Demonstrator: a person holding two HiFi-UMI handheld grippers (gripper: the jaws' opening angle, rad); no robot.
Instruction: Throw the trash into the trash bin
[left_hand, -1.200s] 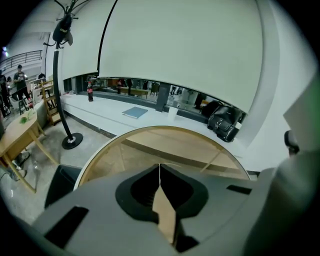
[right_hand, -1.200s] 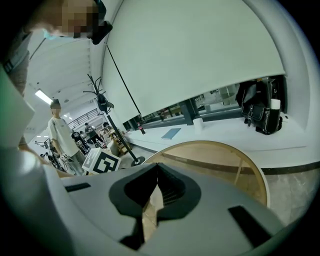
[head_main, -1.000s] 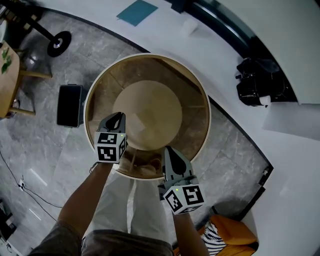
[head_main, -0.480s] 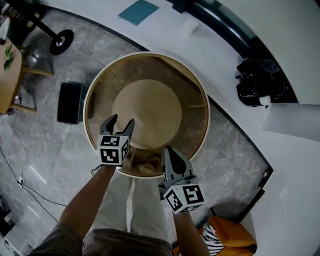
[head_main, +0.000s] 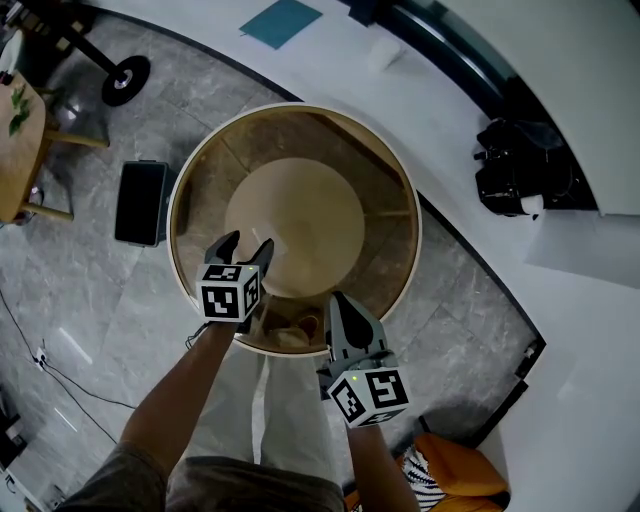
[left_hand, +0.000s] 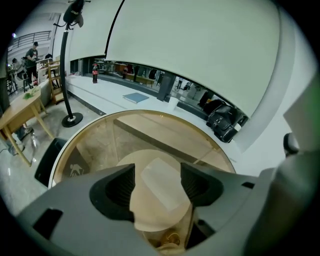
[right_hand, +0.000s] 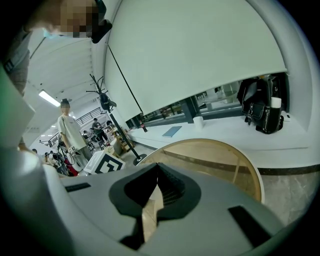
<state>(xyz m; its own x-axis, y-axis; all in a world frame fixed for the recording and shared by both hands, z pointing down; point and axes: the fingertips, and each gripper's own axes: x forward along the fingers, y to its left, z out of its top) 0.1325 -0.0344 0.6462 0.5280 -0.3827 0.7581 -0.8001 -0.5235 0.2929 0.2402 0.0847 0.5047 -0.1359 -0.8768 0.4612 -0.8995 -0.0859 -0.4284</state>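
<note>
place: open office hall | cues: people at desks, curved white ledge, stone-tile floor

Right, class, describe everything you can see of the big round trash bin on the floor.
The trash bin is a wide, open-topped round tub with a thin pale rim and flat tan, wood-look inner panels. A paler round disc fills its middle; in the gap at the near edge lies crumpled trash. One inner panel carries a small pictogram. It stands upright on the grey stone-look floor, beside a curved white ledge.
</note>
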